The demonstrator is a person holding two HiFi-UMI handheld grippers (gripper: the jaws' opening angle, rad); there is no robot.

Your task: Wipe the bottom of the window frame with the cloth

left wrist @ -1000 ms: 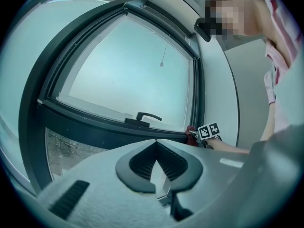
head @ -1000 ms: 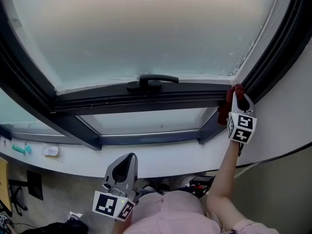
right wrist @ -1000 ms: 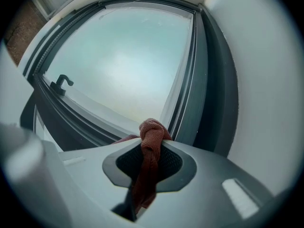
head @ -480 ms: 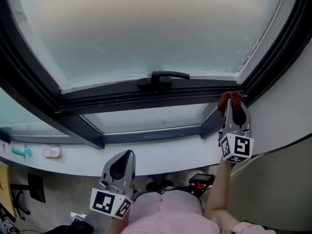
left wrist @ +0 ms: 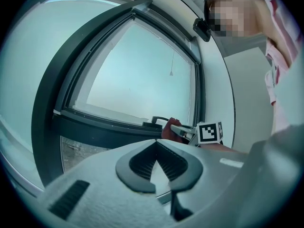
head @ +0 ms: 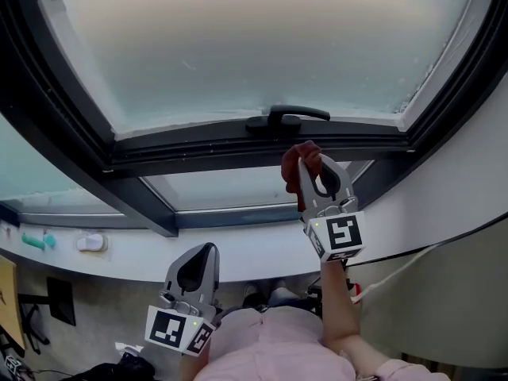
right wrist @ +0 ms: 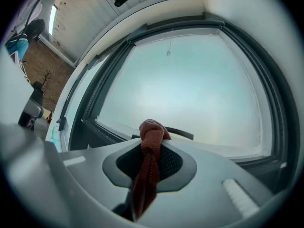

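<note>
The cloth (head: 301,157), a dark red bunch, is sitting pinched at the tip of the right tool (head: 311,175) in the head view, lying over the dark bottom rail of the window frame (head: 206,155) just below the handle (head: 287,117). Whether it is pressing on the rail is not certain from here. It is lying roughly mid-length, so the wipe is probably under way, with rail left on both sides; no stretch is looking cleaner than another. The right forearm is reaching up and forward from the body, nearly straight, with the tool pointing up toward the rail. The left tool (head: 202,262) is hanging low, close to the body and below the white sill (head: 262,252), well apart from the frame.

In the left gripper view, the left tool (left wrist: 154,161) is showing its 2 jaws closed together with nothing between them. Beyond it, the right tool (left wrist: 184,129) is holding the cloth (left wrist: 168,127) beside the handle (left wrist: 158,119).

In the right gripper view, the right tool (right wrist: 151,167) is clamping the cloth (right wrist: 150,148), 1 knotted end sticking out past the jaws toward the rail and the rest trailing back between them. The handle (right wrist: 183,133) is showing just behind the cloth.
</note>
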